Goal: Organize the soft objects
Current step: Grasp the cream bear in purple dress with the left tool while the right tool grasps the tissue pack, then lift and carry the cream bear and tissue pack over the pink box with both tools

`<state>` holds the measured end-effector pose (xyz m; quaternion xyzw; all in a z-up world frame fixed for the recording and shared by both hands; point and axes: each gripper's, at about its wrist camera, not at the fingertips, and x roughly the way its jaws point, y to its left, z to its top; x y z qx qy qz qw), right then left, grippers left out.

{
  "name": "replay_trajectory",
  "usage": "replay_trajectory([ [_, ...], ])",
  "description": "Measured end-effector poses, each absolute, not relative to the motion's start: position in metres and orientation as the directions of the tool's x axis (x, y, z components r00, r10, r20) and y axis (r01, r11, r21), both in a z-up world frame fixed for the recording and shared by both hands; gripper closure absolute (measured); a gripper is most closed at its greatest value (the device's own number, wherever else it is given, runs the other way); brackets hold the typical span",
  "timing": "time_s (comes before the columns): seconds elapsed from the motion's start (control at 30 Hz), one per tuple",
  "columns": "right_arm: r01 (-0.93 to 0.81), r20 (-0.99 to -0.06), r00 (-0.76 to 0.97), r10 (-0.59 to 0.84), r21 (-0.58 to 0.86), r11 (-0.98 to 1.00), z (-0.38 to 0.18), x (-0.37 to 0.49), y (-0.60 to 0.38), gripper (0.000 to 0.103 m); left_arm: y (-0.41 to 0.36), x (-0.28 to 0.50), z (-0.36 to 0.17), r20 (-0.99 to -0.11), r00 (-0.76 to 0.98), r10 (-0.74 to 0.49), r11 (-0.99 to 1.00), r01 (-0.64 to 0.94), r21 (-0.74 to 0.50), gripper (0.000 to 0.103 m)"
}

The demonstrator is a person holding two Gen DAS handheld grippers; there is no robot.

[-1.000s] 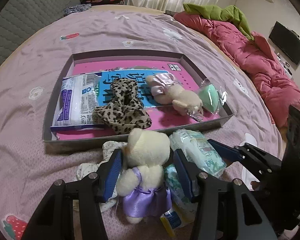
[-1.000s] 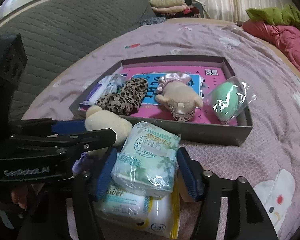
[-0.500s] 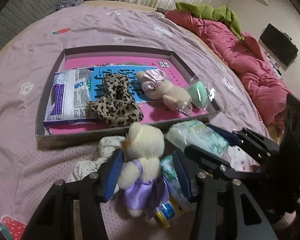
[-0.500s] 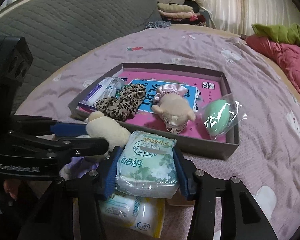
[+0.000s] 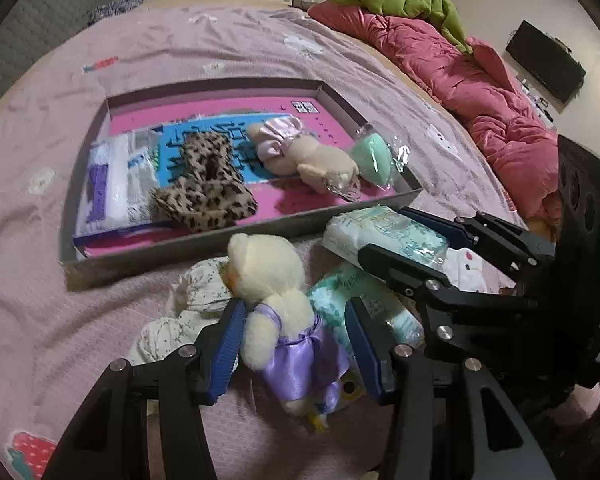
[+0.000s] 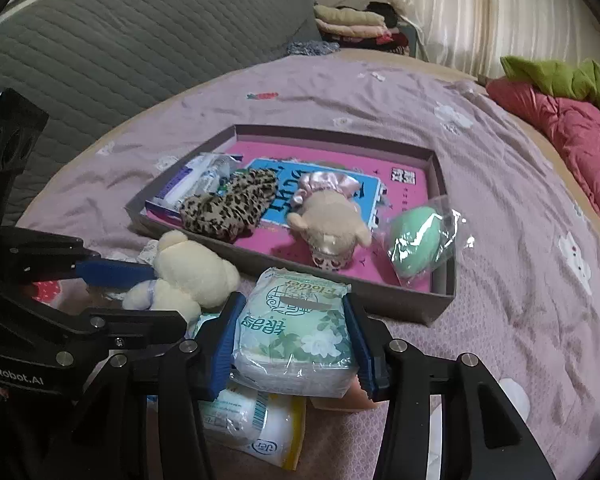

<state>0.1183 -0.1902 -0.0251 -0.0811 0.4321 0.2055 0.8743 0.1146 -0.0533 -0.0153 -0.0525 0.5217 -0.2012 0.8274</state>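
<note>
My left gripper (image 5: 296, 344) is open around a cream plush bear in a purple dress (image 5: 276, 292); its right pad is clear of the bear. My right gripper (image 6: 292, 340) is shut on a green floral tissue pack (image 6: 296, 332) and holds it above other packs (image 6: 252, 420). The same pack (image 5: 384, 232) and bear (image 6: 192, 276) show in the other views. A shallow box (image 6: 416, 300) with a pink floor holds a leopard-print cloth (image 6: 228, 204), a second plush bear (image 6: 332, 224), a bagged green sponge (image 6: 416, 240) and a tissue packet (image 5: 112, 176).
A floral white cloth (image 5: 192, 304) lies left of the bear. The bed has a mauve cover (image 5: 228, 48). A red quilt (image 5: 460, 76) lies along its far right side. A grey headboard (image 6: 120, 48) stands at the left. Folded clothes (image 6: 352, 20) lie at the back.
My right gripper has closed on the floral tissue pack and lifted it off the packs below. My left gripper has kept its place around the bear.
</note>
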Motion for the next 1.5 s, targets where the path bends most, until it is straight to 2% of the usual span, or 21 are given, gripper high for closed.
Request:
replay_trajectory([
  [0.3, -0.364, -0.8, 0.484, 0.354, 0.183, 0.913, -0.036, 0.129, -0.208, 0.049, -0.06, 0.114, -0.026, -0.871, 0.336, -0.358, 0.926, 0.252, -0.283, 0.052],
  [0.67, -0.353, -0.809, 0.478, 0.343, 0.181, 0.918, -0.041, 0.131, -0.208, 0.049, -0.058, 0.134, -0.037, -0.864, 0.319, -0.389, 0.919, 0.194, -0.342, 0.052],
  [0.77, -0.357, -0.809, 0.482, 0.336, 0.169, 0.919, -0.041, 0.131, -0.206, 0.05, -0.055, 0.137, -0.04, -0.867, 0.324, -0.38, 0.924, 0.167, -0.343, 0.06],
  [0.93, -0.36, -0.806, 0.485, 0.34, 0.171, 0.917, -0.039, 0.131, -0.207, 0.052, -0.052, 0.13, -0.036, -0.852, 0.359, -0.381, 0.924, 0.167, -0.343, 0.063],
  [1.23, -0.376, -0.775, 0.506, 0.378, 0.197, 0.906, -0.025, 0.124, -0.212, 0.053, -0.039, 0.117, -0.003, -0.797, 0.431, -0.422, 0.906, 0.172, -0.387, 0.063],
  [1.37, -0.384, -0.76, 0.522, 0.386, 0.195, 0.903, -0.019, 0.121, -0.215, 0.053, -0.036, 0.115, 0.005, -0.764, 0.432, -0.479, 0.876, 0.179, -0.448, 0.063],
  [1.5, -0.378, -0.741, 0.547, 0.39, 0.197, 0.905, -0.012, 0.119, -0.22, 0.053, -0.035, 0.111, 0.013, -0.751, 0.461, -0.473, 0.878, 0.178, -0.443, 0.063],
])
